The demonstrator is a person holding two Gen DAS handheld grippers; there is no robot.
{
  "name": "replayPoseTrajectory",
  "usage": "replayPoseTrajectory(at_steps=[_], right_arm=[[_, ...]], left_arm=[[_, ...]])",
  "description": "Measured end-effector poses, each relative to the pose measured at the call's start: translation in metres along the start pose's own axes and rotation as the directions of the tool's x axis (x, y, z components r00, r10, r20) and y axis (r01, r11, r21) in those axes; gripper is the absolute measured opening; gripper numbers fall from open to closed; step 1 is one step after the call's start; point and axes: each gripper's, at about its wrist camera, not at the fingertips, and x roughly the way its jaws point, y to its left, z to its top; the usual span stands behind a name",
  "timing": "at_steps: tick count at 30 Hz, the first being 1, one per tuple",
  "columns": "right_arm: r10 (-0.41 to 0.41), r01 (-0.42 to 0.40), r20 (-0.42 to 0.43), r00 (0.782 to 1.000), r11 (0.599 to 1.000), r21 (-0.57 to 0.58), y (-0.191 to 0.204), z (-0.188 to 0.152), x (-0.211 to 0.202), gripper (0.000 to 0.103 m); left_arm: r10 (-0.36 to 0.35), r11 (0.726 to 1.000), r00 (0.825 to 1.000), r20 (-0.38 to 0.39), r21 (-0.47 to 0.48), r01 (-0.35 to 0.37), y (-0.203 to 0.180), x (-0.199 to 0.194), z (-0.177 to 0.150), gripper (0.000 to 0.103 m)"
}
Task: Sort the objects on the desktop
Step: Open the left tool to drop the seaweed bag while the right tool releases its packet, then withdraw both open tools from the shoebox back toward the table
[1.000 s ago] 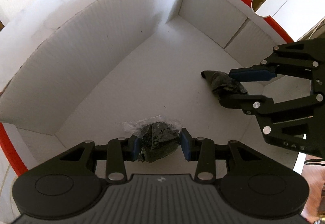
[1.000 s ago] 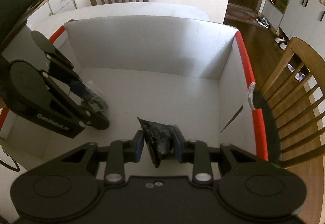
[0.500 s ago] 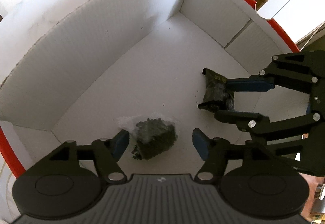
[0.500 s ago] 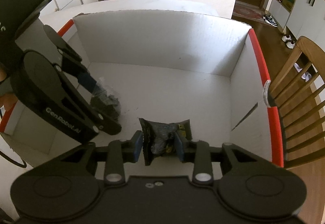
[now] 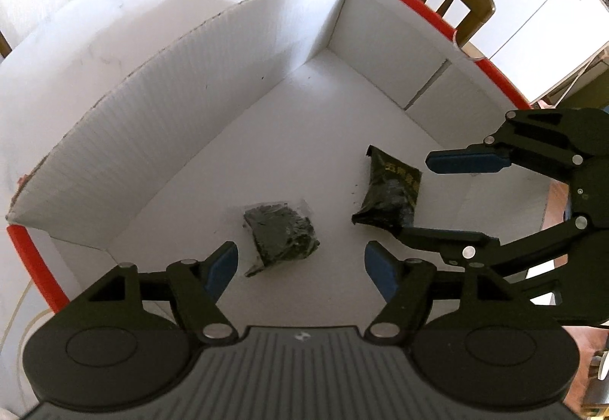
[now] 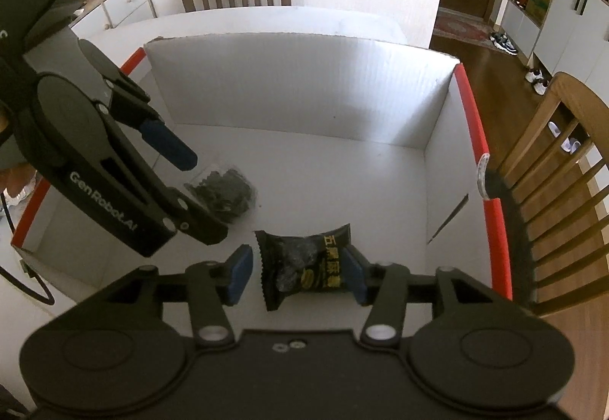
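Two snack packets lie in the white box.
The left gripper is opening wide over the clear packet on the box floor's middle, not touching it. The right gripper is opening too, the black packet loose between its pads. Lifting up carelessly could snag a packet.

Clear bag of dark bits, black snack packet, flat on box floor

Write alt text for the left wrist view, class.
Two dark snack packets lie on the floor of a white box: a clear packet before the opening left gripper, a black packet between the opening right gripper's fingers.
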Motion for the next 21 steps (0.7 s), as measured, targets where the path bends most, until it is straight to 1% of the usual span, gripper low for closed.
replayPoseTrajectory(at_steps=[6,15,18,21], right_arm=[[0.013,-0.013,0.024,1.000,1.000,0.004,0.001,0.001,-0.015,0.053],[0.019,-0.020,0.075,0.997,1.000,0.012,0.006,0.003,-0.038,0.063],[0.026,-0.027,0.089,0.996,1.000,0.012,0.009,0.002,-0.045,0.064],[0.022,-0.024,0.100,0.995,1.000,0.014,0.011,0.000,-0.050,0.067]], left_arm=[[-0.006,1.000,0.999,0.050,0.006,0.006,-0.007,-0.015,-0.003,0.073],[-0.008,1.000,0.993,0.118,0.003,0.007,-0.012,-0.045,-0.022,0.073],[0.002,1.000,0.990,0.143,0.000,-0.002,-0.012,-0.054,-0.030,0.082],[-0.001,1.000,0.986,0.169,-0.008,0.002,-0.013,-0.062,-0.038,0.082]])
